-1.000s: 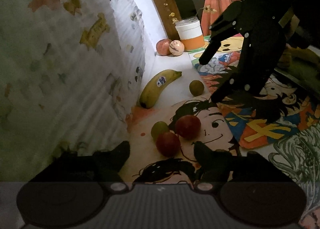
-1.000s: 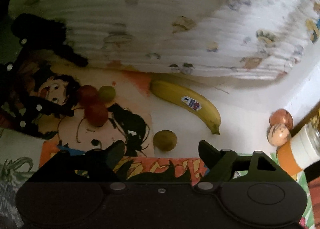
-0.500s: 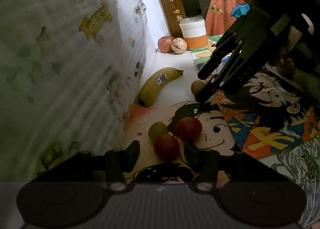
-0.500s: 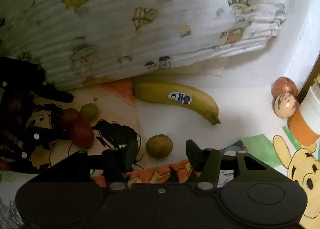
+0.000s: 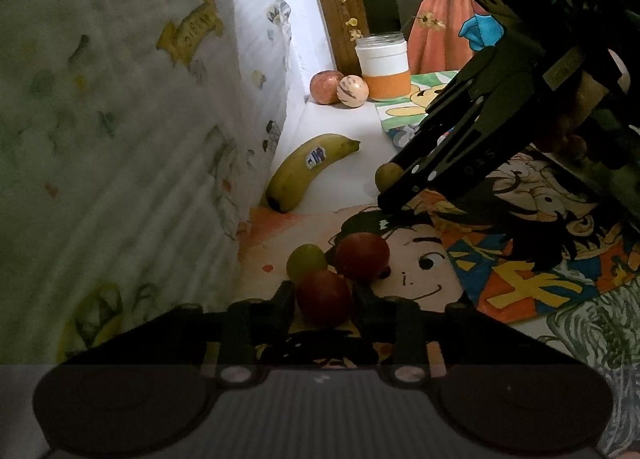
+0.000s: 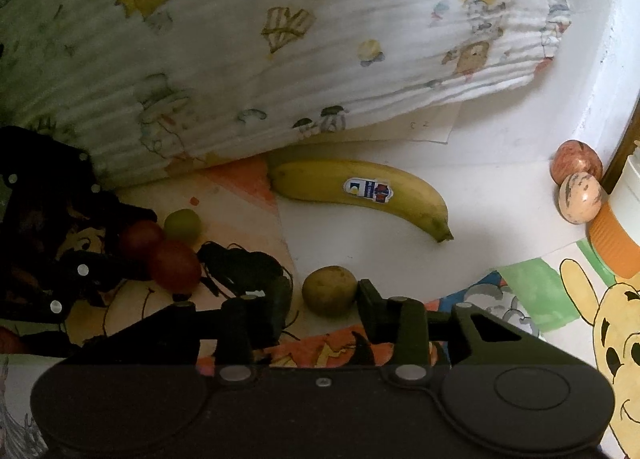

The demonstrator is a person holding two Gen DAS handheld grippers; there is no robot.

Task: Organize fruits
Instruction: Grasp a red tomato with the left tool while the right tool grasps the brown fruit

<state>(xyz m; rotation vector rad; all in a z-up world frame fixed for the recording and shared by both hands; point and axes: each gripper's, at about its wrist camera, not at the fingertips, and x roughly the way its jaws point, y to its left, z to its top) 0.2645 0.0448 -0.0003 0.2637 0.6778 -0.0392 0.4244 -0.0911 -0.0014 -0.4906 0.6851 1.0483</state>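
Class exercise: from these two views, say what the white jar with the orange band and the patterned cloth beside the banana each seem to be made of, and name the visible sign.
Jar: probably glass at its see-through rim, under a matte white sleeve; the orange band is ribbed, perhaps silicone.
Cloth: soft crinkled cotton, likely muslin; fine wavy ridges, printed cartoons, matte.

Right claw (image 6: 324, 309): jaws closing, brown fruit (image 6: 329, 290) between them; right finger touches it, left side unclear.
Banana (image 6: 360, 195): beyond the fruit, along the patterned cloth (image 6: 280, 39).
Left claw (image 6: 72, 255): left edge, at a red fruit (image 6: 174, 269).
Green fruit (image 6: 182, 224): touching another red one (image 6: 140, 239).
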